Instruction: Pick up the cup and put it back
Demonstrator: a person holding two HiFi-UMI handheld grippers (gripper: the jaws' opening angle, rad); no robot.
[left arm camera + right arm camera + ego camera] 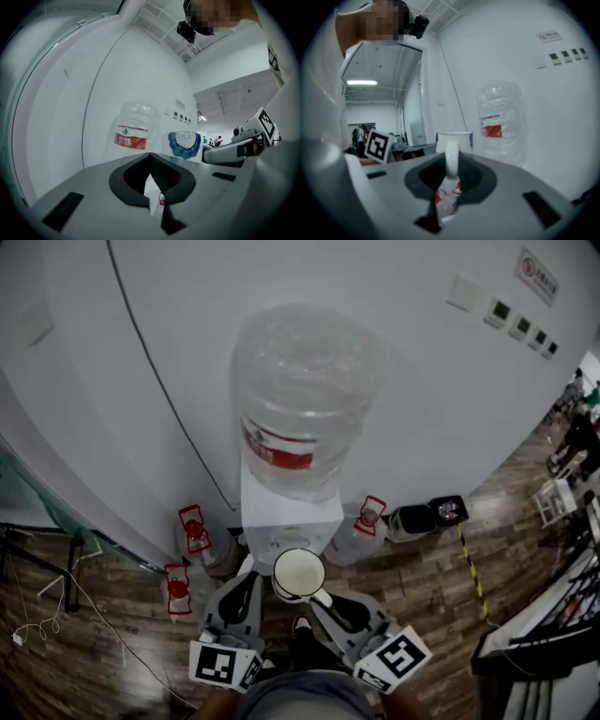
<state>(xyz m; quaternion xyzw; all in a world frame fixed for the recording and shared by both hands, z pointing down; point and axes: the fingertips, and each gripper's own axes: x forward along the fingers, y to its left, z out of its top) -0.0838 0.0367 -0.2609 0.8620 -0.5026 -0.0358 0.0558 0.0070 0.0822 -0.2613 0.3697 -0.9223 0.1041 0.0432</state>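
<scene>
A white cup (299, 575) with a blue pattern hangs in the air in front of the water dispenser (286, 526). My right gripper (324, 597) is shut on its handle. In the right gripper view the handle (451, 157) stands upright between the jaws of the right gripper (451, 172), with the cup body (454, 139) beyond them. My left gripper (249, 570) sits just left of the cup, its jaws together at the tips and nothing between them. From the left gripper (150, 161), the cup (184, 144) shows to the right with its blue fan pattern.
A big clear water bottle (305, 399) tops the dispenser against a white wall. Spare bottles with red caps (194, 526) (178, 589) (368, 515) stand on the wooden floor on both sides. A black bin (414, 518) and striped floor tape (473, 577) lie to the right.
</scene>
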